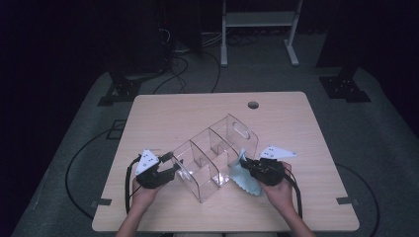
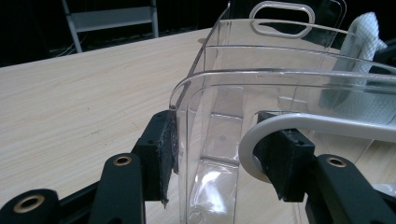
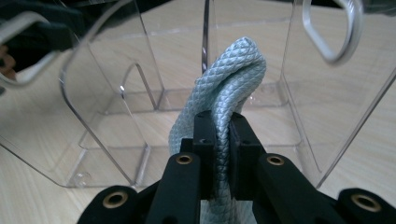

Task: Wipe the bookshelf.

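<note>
A clear plastic organizer (image 1: 212, 148) with several compartments and a handle slot in each end wall lies diagonally mid-table. My left gripper (image 1: 173, 165) is shut on its near-left end wall. In the left gripper view the pads (image 2: 161, 154) clamp the organizer (image 2: 261, 84) at the rounded corner beside the handle slot, around my left gripper (image 2: 224, 154). My right gripper (image 1: 245, 165) is shut on a folded pale blue cloth (image 1: 242, 175) at the organizer's right side. In the right gripper view the cloth (image 3: 233, 70) arches up out of my right gripper (image 3: 223, 135), in front of the organizer (image 3: 116, 107). The cloth (image 2: 366, 32) also shows through the clear walls.
The wooden table (image 1: 173, 113) has a round cable hole (image 1: 253, 104) near its far edge. Beyond it on the grey floor stand a white metal frame (image 1: 257, 19), black stand bases (image 1: 346, 89) and loose cables (image 1: 183, 64).
</note>
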Motion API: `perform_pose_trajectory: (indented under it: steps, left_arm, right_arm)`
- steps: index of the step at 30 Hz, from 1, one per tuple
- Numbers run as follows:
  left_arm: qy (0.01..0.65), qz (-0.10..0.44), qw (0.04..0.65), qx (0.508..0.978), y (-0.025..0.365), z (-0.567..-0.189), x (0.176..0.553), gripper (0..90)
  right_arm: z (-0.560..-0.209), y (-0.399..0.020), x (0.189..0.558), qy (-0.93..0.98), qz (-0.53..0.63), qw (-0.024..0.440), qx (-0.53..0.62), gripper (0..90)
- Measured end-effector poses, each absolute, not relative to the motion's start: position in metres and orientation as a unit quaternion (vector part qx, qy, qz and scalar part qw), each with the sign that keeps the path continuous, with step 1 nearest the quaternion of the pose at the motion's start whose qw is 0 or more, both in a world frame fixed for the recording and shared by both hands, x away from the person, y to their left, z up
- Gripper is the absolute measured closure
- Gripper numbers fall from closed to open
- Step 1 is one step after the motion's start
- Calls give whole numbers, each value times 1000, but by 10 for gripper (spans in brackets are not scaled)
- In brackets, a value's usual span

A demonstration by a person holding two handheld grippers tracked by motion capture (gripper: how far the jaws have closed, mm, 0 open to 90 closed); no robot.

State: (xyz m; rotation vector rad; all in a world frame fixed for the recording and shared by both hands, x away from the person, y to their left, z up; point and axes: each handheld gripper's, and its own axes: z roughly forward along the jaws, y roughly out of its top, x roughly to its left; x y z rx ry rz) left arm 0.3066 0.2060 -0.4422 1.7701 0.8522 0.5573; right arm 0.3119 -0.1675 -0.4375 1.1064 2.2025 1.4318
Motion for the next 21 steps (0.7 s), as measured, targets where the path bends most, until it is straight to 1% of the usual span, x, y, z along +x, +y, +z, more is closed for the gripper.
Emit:
perform_pose_trajectory:
  steps: [6,13,19,21]
  left_arm:
    - [359,234,522,737,205,-442,306,477]
    - [360,233,523,736,205,-443,306,476]
    - [359,233,524,736,205,-443,306,476]
    - [359,233,524,736,205,-443,306,475]
  right_arm:
    - [-446,-165,313,768,487,139,392,829]
    - [-474,-162,318,780,456,116,413,829]
    - [-467,-161,317,778,456,129,411,828]
    - [-472,-161,319,776,458,119,417,828]
